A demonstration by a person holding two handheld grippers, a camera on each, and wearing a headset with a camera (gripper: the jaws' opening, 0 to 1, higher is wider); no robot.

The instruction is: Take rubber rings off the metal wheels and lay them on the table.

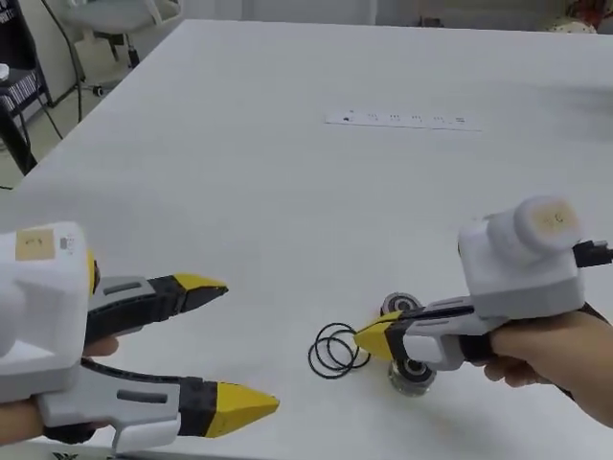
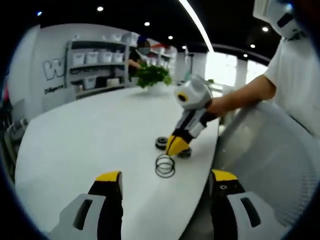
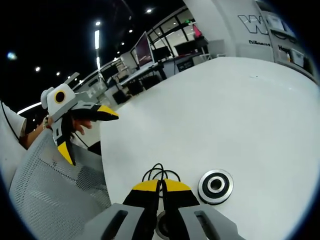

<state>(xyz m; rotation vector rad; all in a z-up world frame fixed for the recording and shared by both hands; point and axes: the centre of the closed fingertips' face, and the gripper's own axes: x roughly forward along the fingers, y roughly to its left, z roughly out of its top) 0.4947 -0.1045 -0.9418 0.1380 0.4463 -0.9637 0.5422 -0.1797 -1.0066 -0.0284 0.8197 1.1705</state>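
R gripper [image 1: 369,340] sits low over the counter [image 1: 287,192], held in a hand [image 1: 546,355], jaws pressed together w/ no gap visible. Its tips touch the edge of the rubber rings [image 1: 335,350]: thin black loops, at least 2, overlapping & lying flat on the counter. Can't tell if a ring is pinched between the tips.

2 metal wheels sit either side of this gripper. The far wheel [image 1: 400,307] is just behind it. The near wheel [image 1: 412,374] is partly under its body, on the person's side. In the right gripper view the far wheel lies flat to the right of the jaws, w/ dark & bright bands round its centre, apart from the rings. The near wheel peeks out beneath the jaws. Can't tell if either wheel has a ring on it.

L gripper [image 1: 225,343] hovers at the near-left part of the counter, jaws spread wide, holding nothing. It points toward the rings & is well apart from them. A white power strip [image 1: 402,120] lies farther up the counter.
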